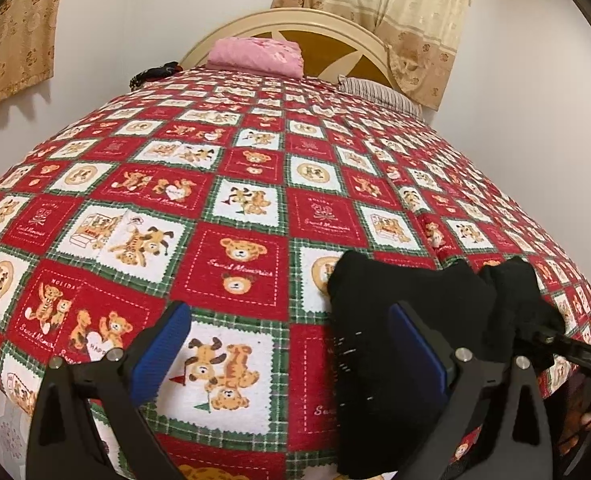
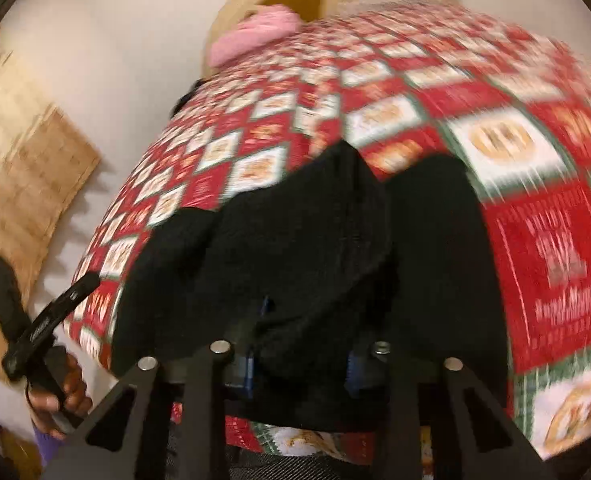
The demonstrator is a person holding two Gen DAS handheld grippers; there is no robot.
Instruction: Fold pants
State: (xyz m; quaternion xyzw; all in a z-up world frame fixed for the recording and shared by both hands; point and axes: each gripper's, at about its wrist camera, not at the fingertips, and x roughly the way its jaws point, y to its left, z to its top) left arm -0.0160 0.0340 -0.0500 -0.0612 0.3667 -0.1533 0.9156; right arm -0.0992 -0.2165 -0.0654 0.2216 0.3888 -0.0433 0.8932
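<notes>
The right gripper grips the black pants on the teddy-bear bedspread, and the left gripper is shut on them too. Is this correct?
Not quite. The left gripper is open, as the left wrist view shows. The right gripper does grip the black pants on the teddy-bear bedspread.

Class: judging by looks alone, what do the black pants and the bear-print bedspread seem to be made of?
Black pants: seemingly a soft matte knit or fleece; no sheen, limp rounded folds.
Bear-print bedspread: probably brushed cotton or flannel; slightly fuzzy matte surface, printed pattern.

Black hand-held gripper [image 1: 291, 344] frame; blue ribbed pads [image 1: 163, 340]; silver screws [image 1: 463, 353].
</notes>
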